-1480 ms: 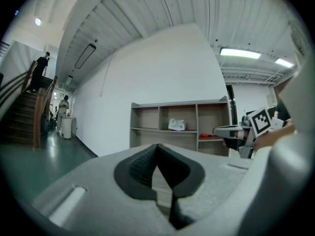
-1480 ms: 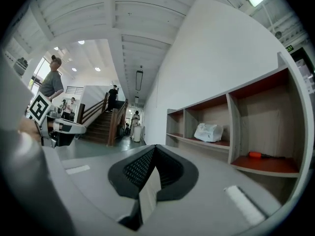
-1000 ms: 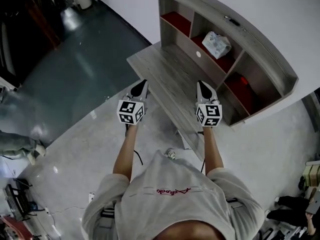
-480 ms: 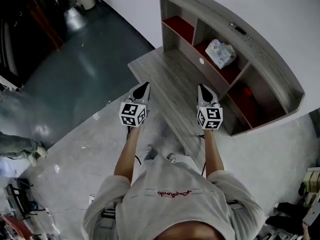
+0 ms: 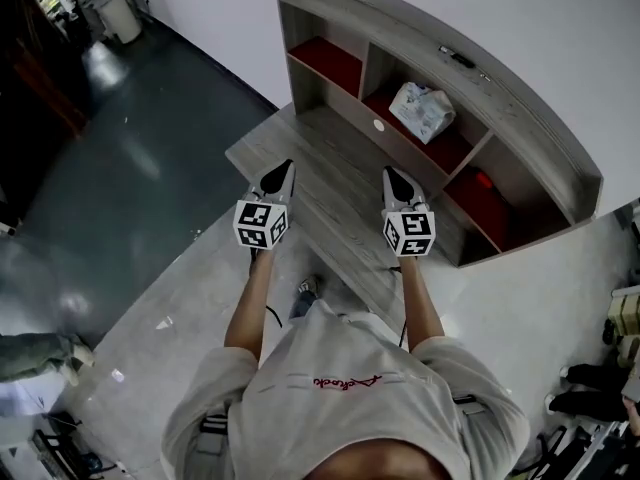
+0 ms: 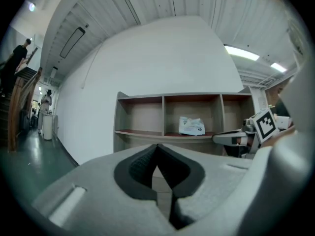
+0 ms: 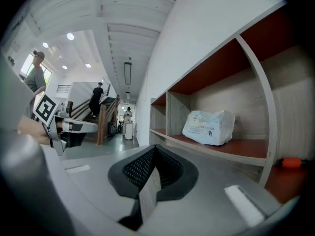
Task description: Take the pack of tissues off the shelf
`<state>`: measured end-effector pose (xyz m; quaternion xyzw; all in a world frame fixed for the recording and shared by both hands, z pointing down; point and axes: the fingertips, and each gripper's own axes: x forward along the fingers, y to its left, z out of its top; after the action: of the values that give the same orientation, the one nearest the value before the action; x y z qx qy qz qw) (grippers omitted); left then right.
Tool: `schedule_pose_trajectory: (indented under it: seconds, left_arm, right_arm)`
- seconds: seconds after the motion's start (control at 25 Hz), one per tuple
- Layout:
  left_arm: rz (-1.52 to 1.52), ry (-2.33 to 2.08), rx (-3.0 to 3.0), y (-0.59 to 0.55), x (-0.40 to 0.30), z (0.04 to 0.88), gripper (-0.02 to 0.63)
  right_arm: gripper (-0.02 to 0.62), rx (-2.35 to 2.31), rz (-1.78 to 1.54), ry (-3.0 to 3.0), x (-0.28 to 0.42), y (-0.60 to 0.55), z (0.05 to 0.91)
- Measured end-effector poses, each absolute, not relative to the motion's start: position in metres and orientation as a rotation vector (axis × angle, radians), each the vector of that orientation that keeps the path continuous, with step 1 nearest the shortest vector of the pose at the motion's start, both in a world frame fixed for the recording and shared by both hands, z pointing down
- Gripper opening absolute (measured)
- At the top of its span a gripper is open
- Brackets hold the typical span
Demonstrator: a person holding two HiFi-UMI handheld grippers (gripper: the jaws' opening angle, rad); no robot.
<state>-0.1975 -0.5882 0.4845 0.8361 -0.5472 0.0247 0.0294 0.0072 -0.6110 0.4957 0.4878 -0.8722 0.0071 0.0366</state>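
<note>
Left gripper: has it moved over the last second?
Yes. The left gripper has come forward from the desk's near edge to over its top, toward the shelf.

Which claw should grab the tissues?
The right claw. It is nearer the pack of tissues in the shelf's middle compartment; the left claw is farther aside. Both look shut, so it must open first.
</note>
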Motion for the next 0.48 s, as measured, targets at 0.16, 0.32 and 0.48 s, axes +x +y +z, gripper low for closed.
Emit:
schedule_pose_trajectory:
  seconds: [0.16,0.32,0.48]
  left_arm:
    - [0.088,-1.562,2.68,-0.629,-0.178,0.478,0.003]
    - [0.106,-1.405,2.796,-0.662,-0.14,0.474,0.003]
    - [0.113,-1.225,2.895,-0.686,-0.092,0.47,0.002]
  right_arm:
    - [0.006,1.606,0.019,-2.62,0.017,-0.628,0.49]
    - [0.006,1.727,0.014,-2.539,0.041,-0.635,0.49]
    - [0.006,1.831,0.026,-2.443,0.069,-0.629,0.496]
